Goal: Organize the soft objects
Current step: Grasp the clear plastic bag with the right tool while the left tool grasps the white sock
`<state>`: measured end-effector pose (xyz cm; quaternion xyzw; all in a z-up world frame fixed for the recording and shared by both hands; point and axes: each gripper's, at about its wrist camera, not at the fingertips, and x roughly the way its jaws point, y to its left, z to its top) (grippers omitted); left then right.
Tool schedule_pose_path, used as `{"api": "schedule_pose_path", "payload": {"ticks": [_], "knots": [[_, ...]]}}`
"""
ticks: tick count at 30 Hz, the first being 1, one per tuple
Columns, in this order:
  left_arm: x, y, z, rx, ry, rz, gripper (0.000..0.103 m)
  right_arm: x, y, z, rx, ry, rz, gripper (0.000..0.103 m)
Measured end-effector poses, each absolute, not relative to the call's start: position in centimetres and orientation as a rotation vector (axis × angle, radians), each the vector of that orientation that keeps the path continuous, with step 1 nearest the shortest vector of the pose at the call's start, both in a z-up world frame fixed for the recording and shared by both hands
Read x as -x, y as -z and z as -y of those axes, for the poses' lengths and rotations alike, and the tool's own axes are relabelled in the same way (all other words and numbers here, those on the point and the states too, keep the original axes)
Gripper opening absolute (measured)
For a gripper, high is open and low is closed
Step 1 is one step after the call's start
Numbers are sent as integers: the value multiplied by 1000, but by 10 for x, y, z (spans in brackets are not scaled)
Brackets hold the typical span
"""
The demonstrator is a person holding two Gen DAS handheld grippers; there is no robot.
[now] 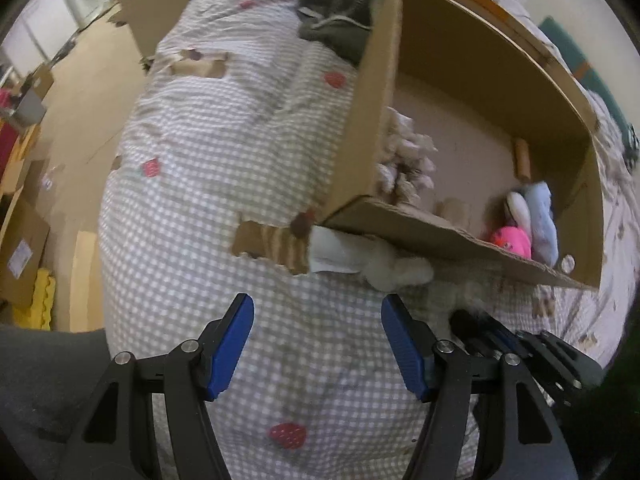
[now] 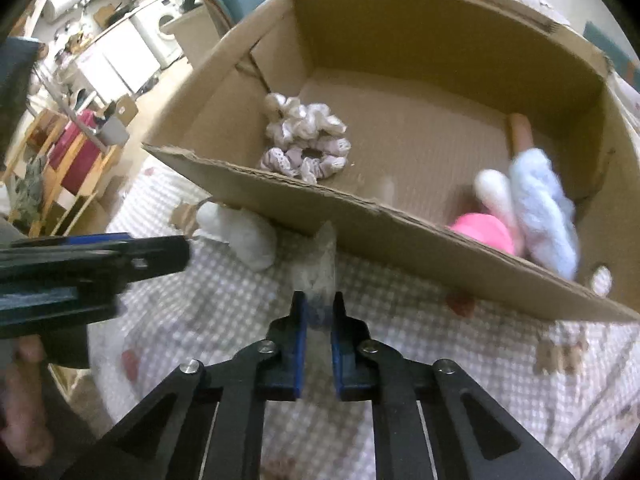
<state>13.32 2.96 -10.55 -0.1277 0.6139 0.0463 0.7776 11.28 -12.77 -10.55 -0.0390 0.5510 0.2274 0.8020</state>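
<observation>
Right wrist view: right tool (image 2: 319, 312) clamped on pale fuzzy soft piece (image 2: 316, 268), blue pads (image 2: 298, 344) nearly together with fabric pinched between. Piece blurred, lying on grey-and-white checked bed cover with strawberry print (image 2: 400, 344), just before near wall of open brown cardboard box (image 2: 360, 216). Left of it, white fluffy soft toy (image 2: 244, 236) against same wall. Left tool (image 2: 182, 254) entering from left edge, side-on, blurred. Inside box: cream and lilac crochet bundle (image 2: 306, 140) at left, pink round item (image 2: 486, 232), white and light-blue plush items (image 2: 540, 216) at right.

Left wrist view: left tool (image 1: 318, 322) spread wide, nothing between pads, over checked cover. Beyond: white toy by box wall, torn cardboard scraps (image 1: 268, 242). Far end: dark garment heap (image 1: 336, 24).
</observation>
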Motion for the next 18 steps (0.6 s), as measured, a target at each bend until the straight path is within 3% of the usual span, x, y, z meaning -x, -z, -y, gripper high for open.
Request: {"api": "schedule_pose_path", "payload": {"ticks": [14, 18], "knots": [[-158, 135, 22, 77, -20, -1334, 63, -98, 87, 188, -74, -424, -1191, 8], [-164, 141, 29, 39, -34, -1320, 58, -100, 86, 183, -63, -427, -1174, 8]]}}
